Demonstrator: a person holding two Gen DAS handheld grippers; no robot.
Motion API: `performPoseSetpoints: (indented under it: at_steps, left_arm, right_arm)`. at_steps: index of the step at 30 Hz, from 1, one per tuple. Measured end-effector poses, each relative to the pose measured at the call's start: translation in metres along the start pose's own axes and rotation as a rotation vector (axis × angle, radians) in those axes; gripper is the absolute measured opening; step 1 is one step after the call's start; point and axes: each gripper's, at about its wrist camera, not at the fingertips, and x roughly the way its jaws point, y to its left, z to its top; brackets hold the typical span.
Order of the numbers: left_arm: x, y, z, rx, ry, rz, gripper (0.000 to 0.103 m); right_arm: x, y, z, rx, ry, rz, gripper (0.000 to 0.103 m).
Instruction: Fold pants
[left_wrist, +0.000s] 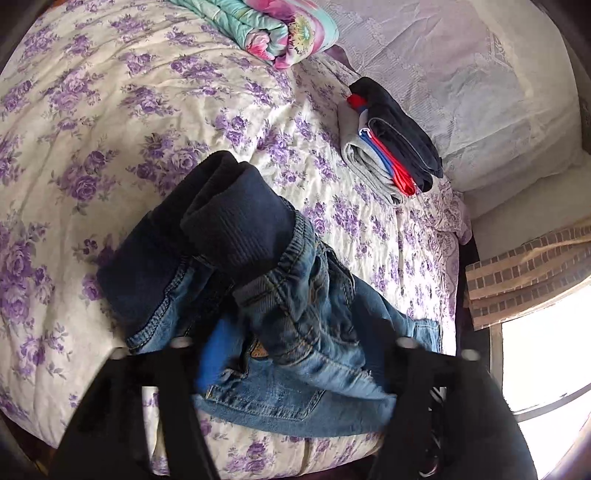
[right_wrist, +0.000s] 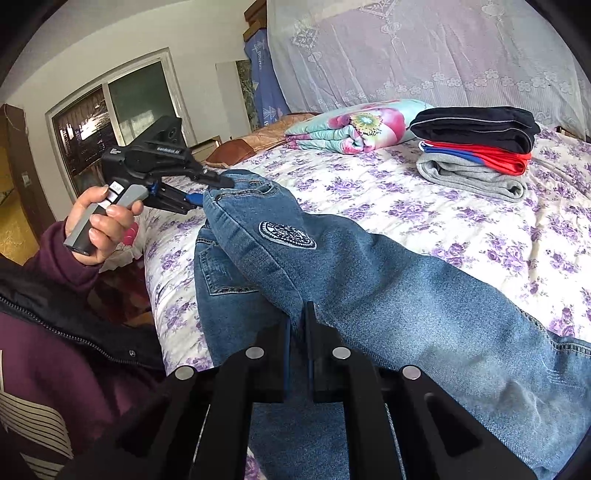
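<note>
The pants are blue jeans (left_wrist: 295, 332) with a dark navy ribbed waistband (left_wrist: 236, 221), lying bunched on the floral bedspread (left_wrist: 110, 110). In the left wrist view my left gripper (left_wrist: 291, 354) straddles the waist area, its jaws wide apart with denim between them. In the right wrist view the left gripper (right_wrist: 207, 188) reaches the waist end of the jeans (right_wrist: 369, 280); whether it pinches the cloth is unclear. My right gripper (right_wrist: 299, 321) is shut on a fold of the jeans leg and holds it above the bed. A round patch (right_wrist: 287, 235) shows on the denim.
A stack of folded clothes (left_wrist: 391, 147) (grey, red and blue, navy) lies on the bed, also in the right wrist view (right_wrist: 476, 151). A rolled flowered quilt (left_wrist: 273, 29) lies at the head. A white pillow (left_wrist: 480, 92), the bed edge and a window (left_wrist: 535, 362) are on the right.
</note>
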Motion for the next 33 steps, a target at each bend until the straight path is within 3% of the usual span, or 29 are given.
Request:
performPoseSetpoints:
  at_steps: [2,3,4,7,11,13,16,18,27,33]
  left_arm:
    - [0.004,0.0,0.009,0.009,-0.033,0.01,0.06]
    - [0.004,0.001,0.012,0.008,-0.037,0.009,0.037]
    - [0.001,0.002,0.015,0.01,-0.036,-0.017,0.03]
    - [-0.016,-0.012,0.008,0.09,-0.073,0.01,0.025]
    - [-0.045,-0.01,-0.006,0.126,-0.107,0.026,0.024]
    - [-0.046,0.006,-0.01,0.114,-0.101,0.057,0.024]
    - [-0.021,0.035,-0.021,0.091,-0.071,0.147,0.024]
    - [-0.01,0.047,-0.028,0.083,-0.084,0.164,0.024]
    - [-0.015,0.025,-0.028,0.207,-0.178,0.209,0.025]
    - [-0.018,0.03,-0.034,0.205,-0.161,0.22,0.025]
  right_arm:
    - [0.0,0.003,-0.001,-0.005,0.002,0.007,0.007]
    - [0.0,0.005,-0.002,-0.008,0.002,0.011,0.007]
    - [0.0,0.007,-0.003,-0.009,-0.001,0.017,0.007]
    - [-0.005,0.017,-0.002,-0.025,-0.015,0.052,0.007]
    - [-0.004,0.038,-0.002,-0.093,-0.003,0.117,0.007]
    - [0.011,0.045,-0.006,-0.129,0.048,0.081,0.007]
    - [0.038,0.036,-0.013,-0.086,0.128,0.009,0.006]
    - [0.042,0.034,-0.014,-0.064,0.136,0.005,0.006]
    - [0.032,0.045,-0.019,-0.073,0.121,0.027,0.007]
    - [0.03,0.051,-0.025,-0.062,0.13,0.087,0.007]
